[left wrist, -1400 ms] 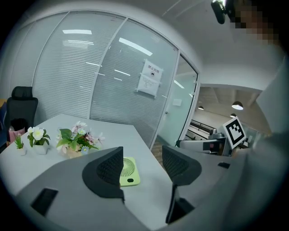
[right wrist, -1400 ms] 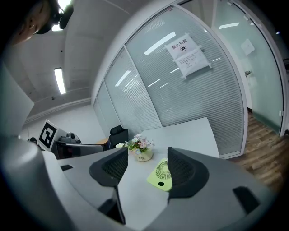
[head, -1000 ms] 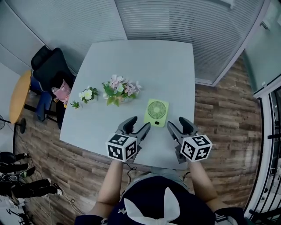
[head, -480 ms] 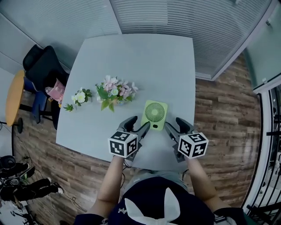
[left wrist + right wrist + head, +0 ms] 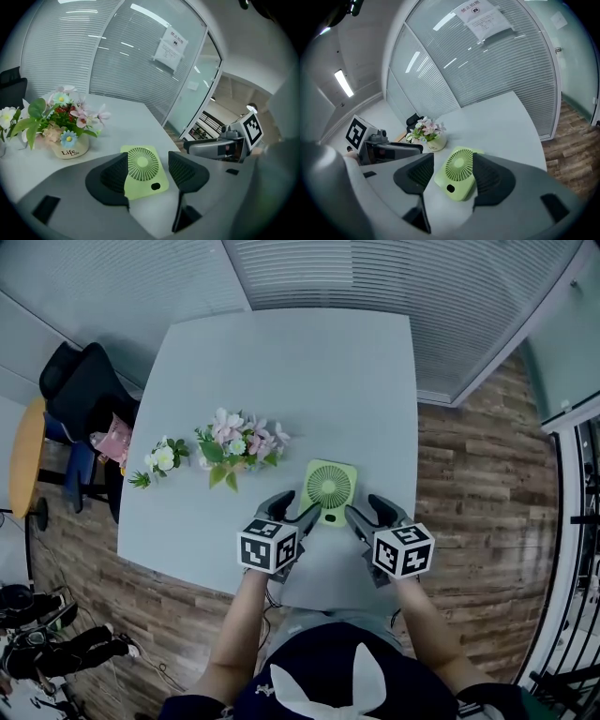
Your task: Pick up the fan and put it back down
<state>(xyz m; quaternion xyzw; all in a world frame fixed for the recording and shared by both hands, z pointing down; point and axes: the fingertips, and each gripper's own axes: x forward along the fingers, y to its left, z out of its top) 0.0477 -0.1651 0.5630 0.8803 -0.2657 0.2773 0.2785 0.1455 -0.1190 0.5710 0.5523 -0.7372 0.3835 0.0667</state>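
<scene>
I see fan [image 5: 328,489] lying flat on table [image 5: 309,371], grille up. Left gripper [image 5: 298,508] just beside fan's near-left corner, jaws apart, nothing clamped. Right gripper [image 5: 366,510] just beside fan's near-right corner, jaws also apart, empty. Both gripper views frame fan in the gap between jaws. Flower pot [image 5: 236,441] near, left of fan. Small flower sprig [image 5: 159,457] further left of fan.

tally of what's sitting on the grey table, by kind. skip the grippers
Flat light-green square fan: 1
Flower arrangements: 2 (pink-flowered cream pot, small white-flowered bunch)
Total: 3
</scene>
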